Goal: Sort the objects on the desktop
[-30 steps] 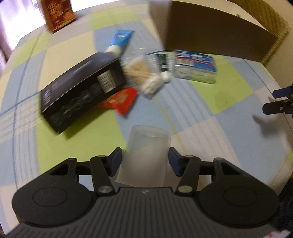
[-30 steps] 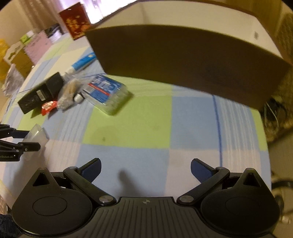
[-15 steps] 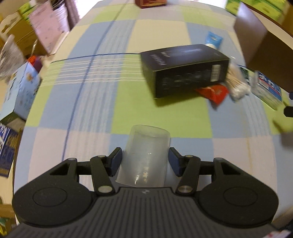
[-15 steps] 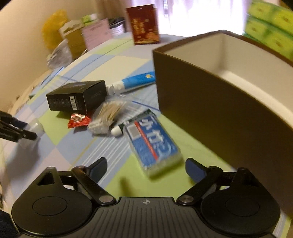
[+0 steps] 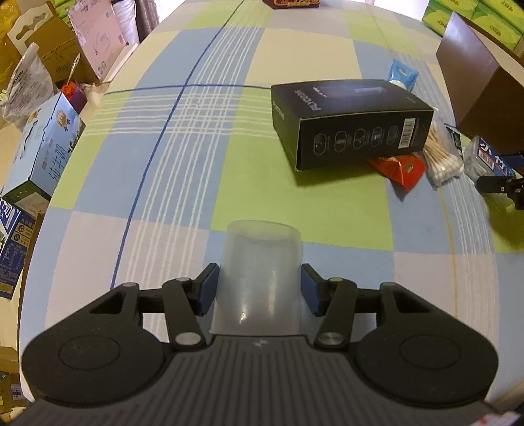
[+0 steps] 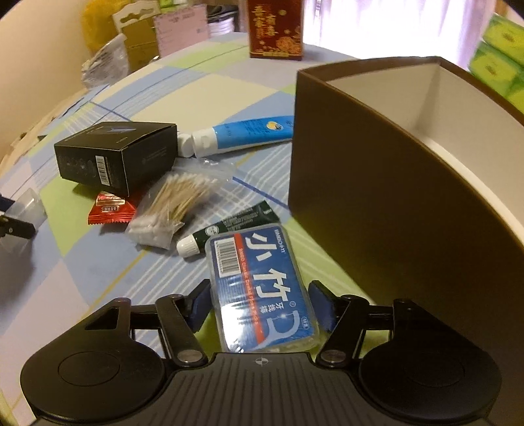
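My left gripper (image 5: 258,290) is shut on an upside-down translucent plastic cup (image 5: 262,262), held over the checked tablecloth. My right gripper (image 6: 260,304) straddles a blue dental floss box (image 6: 258,278) that lies flat on the cloth. Its jaws are closing, and a thin gap still shows at the left pad. Just right of the floss box stands an open brown box (image 6: 393,203) with a white inside. Beyond lie a black carton (image 6: 114,154), a red sachet (image 6: 109,209), a bag of cotton swabs (image 6: 177,203), a small green tube (image 6: 229,226) and a blue tube (image 6: 249,132).
A red carton (image 6: 275,29) stands at the far table edge. Green tissue packs (image 6: 501,49) are stacked behind the brown box. Off the table's left side sit a light blue carton (image 5: 42,144), bags and cardboard. The left gripper and cup show at the right wrist view's left edge (image 6: 16,226).
My right gripper swung over the floss box and dropped onto it, its jaws narrowing from wide open. My left gripper carried the cup leftward, then held still.
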`<state>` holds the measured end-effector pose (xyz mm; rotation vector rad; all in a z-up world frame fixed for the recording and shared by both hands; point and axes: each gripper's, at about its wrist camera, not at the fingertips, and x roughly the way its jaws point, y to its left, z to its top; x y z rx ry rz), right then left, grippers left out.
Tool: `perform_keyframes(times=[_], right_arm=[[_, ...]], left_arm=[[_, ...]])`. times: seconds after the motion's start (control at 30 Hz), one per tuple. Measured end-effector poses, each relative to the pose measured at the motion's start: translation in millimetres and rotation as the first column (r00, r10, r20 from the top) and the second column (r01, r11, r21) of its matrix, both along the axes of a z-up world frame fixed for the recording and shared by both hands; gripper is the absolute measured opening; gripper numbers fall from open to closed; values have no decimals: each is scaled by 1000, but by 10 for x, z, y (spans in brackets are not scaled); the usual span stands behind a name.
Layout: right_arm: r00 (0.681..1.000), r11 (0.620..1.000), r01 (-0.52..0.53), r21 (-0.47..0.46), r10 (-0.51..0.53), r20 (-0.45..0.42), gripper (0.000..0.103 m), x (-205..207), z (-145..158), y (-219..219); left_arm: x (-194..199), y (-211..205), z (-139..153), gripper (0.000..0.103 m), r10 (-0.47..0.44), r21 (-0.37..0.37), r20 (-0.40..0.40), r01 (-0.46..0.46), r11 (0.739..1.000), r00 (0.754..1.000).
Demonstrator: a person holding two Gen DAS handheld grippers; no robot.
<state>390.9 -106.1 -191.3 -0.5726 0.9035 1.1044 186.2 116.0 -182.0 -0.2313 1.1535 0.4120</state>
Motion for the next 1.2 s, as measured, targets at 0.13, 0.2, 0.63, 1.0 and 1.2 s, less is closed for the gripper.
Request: perform_keyframes(times=[0.13, 0.2, 0.63, 1.0, 1.2], right_arm=[[999, 999, 48, -10, -48, 0, 60, -125, 8, -95], [997, 997, 74, -20, -75, -8, 60, -192, 15, -145], [960, 971, 233, -51, -238, -149, 58, -480, 140, -809], [920, 930, 368, -3, -364, -148, 57, -466, 432, -1391], [909, 919, 393, -30, -393, -140, 58, -498, 339, -1598]], left_arm=[[29, -6, -8, 48, -10, 5, 0, 10, 1000, 1000], [50, -13, -10, 48, -15, 4, -2, 15, 1000, 1000], [147, -565, -8, 48, -180, -56, 8, 180, 982, 984], [449, -1073, 320, 48, -359, -43, 116, 366, 930, 926], [600, -1274, 387, 48, -424, -32, 137, 431, 902, 895]])
